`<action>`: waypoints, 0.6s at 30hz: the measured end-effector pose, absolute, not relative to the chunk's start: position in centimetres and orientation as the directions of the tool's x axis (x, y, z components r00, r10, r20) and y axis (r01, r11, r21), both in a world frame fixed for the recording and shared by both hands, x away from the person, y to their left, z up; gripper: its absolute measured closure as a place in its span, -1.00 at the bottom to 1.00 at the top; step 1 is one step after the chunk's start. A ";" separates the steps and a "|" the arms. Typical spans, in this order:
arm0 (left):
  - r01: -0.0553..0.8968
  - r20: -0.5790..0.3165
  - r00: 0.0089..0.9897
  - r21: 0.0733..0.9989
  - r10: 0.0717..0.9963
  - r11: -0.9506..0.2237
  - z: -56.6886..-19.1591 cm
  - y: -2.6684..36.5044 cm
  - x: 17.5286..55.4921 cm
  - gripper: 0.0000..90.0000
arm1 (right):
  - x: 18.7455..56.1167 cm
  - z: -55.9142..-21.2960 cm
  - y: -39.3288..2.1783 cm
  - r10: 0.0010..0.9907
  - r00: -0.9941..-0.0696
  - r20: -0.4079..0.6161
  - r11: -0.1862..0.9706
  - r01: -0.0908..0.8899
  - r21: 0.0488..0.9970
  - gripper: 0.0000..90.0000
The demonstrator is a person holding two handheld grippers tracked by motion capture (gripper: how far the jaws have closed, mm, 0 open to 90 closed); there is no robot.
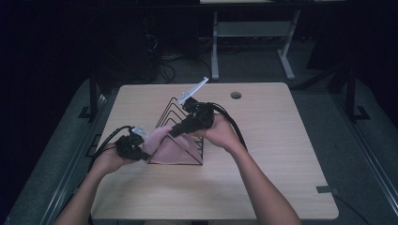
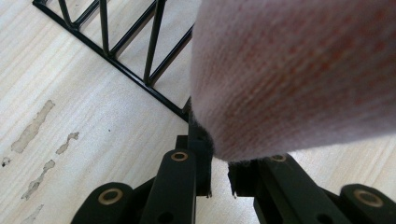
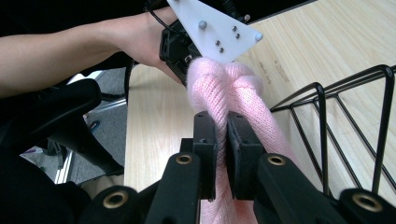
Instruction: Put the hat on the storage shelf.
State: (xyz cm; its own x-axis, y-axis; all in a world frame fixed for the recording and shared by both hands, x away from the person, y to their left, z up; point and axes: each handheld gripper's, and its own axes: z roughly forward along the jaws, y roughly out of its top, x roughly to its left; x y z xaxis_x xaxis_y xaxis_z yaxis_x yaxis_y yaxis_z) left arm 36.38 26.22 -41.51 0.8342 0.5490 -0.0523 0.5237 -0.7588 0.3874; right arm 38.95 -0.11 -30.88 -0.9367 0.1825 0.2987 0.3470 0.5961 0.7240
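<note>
Both my grippers pinch the pink knit cloth (image 3: 243, 100): right gripper (image 3: 222, 154) fingers mid-fold, left gripper (image 2: 219, 175) fingers at its edge beside the wire rack (image 2: 140, 60).

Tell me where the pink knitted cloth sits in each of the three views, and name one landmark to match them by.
High view: the pink cloth lies centre-left, stretched between the two grippers at the black wire rack.
Left gripper view: it covers the upper right, above the jaws.
Right gripper view: it runs up the centre, clamped between the jaws.
Shared landmark: the black wire rack.
</note>
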 end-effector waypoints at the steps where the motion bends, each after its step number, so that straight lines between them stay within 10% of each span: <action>1: 0.523 -0.053 0.834 0.388 0.548 -0.758 -41.5 26.2 36.4 0.80 | 38.9 -30.9 -0.1 0.184 -0.937 0.297 0.595 0.347 0.725 0.84; 18: 0.537 -0.083 0.817 0.472 0.571 -0.699 -39.6 27.3 35.7 0.43 | 38.8 -29.9 -3.3 0.191 -0.925 0.328 0.541 0.378 0.751 0.29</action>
State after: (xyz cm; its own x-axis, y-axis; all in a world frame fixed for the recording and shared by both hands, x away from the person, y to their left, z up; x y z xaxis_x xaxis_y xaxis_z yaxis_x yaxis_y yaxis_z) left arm 35.73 27.32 -39.64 0.8167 0.5710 -0.0831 0.5369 -0.6993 0.4719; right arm 38.85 -3.28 -29.93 -0.9251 0.1914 0.3279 0.3782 0.5408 0.7513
